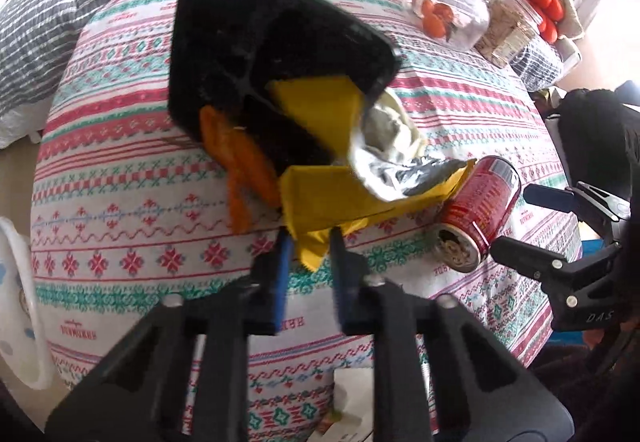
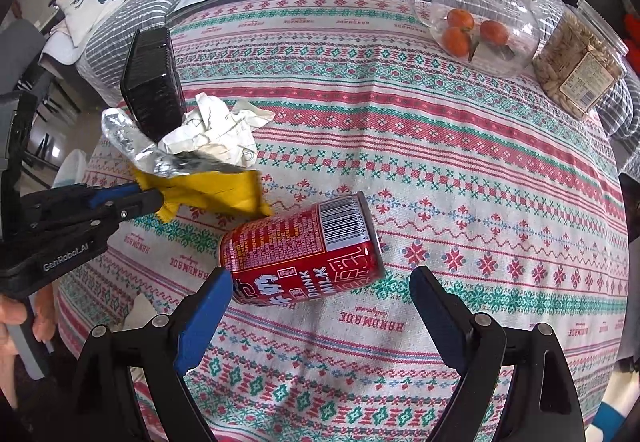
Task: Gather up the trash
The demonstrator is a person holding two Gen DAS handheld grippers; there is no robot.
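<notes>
**Pinching the wrapper; can between spread jaws**

Pinching a corner of the yellow wrapper (image 1: 340,197), the left gripper (image 1: 308,242) has its jaws pressed together on that edge. The wrapper's silver foil lining (image 2: 132,145) is turned outward. It lies against a black tray (image 1: 256,41), which looks tilted, with an orange scrap (image 1: 240,169) at the tray's lower edge. Crumpled white paper (image 2: 216,129) sits beside the tray.

The right gripper (image 2: 320,282) stands spread, one blue pad just beside a red can (image 2: 304,254) lying on its side on the tablecloth (image 2: 440,169); contact cannot be confirmed. The can reads "DRINK MILK", with a barcode near one end and further characters too small to read.

The cloth is printed "HANDMADE" repeatedly. The left gripper's body reads "GenRobot.AI". Near the far edge stand a glass jar (image 2: 476,21) holding oranges and a labelled jar of seeds (image 2: 580,69); the label is illegible.
</notes>
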